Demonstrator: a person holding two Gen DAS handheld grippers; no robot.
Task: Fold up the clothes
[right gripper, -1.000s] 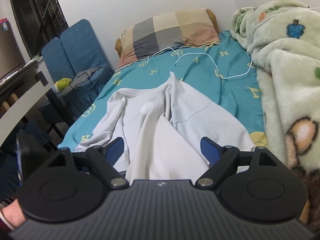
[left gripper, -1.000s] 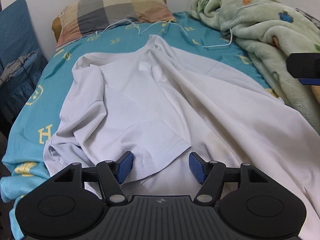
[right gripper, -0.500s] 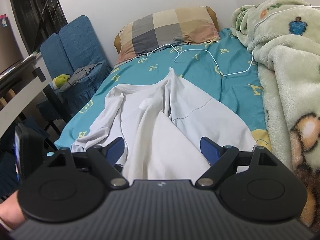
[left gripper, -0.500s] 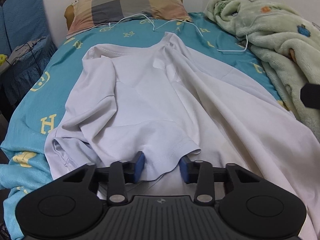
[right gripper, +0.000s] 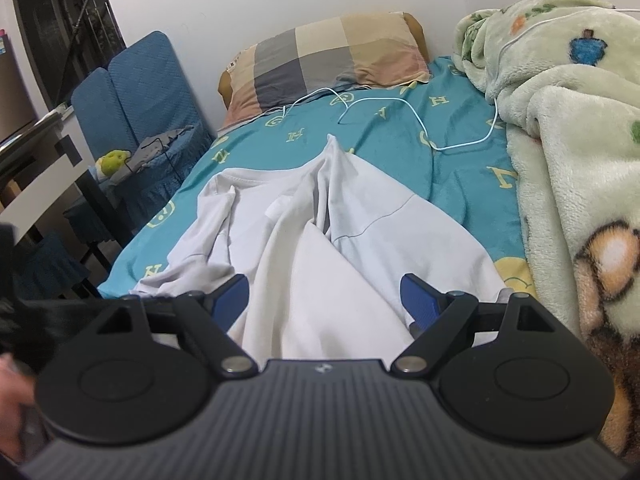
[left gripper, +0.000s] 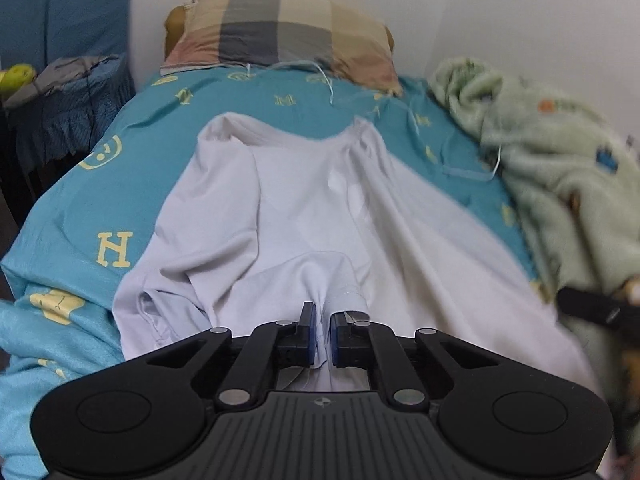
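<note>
The bed (right gripper: 400,148), under a teal sheet printed with yellow letters, fills both views, with a checked pillow (right gripper: 328,60) at the far end and a pale green fleece blanket (right gripper: 568,128) heaped along the right side. A thin white cable (right gripper: 416,120) loops over the sheet near the pillow.

The task's thing, a white T-shirt (left gripper: 304,208), lies spread down the middle of the bed, collar towards the pillow, its right half rucked into a long ridge and its near-left sleeve doubled inward.

What has changed is on the left. A second ago the left tool (left gripper: 322,336) stood wide open astride the hem of that sleeve; now its blue pads have come together on a pinch of the sleeve cloth, and the fabric draws up in a small peak towards them. The view has also shifted, so the hand seems to have begun lifting. The grasp looks made, and the sleeve is probably ready to be carried across for a fold.

The right tool (right gripper: 326,300) has not changed: its jaws gape wide over the near part of the shirt, gripping nothing.
</note>
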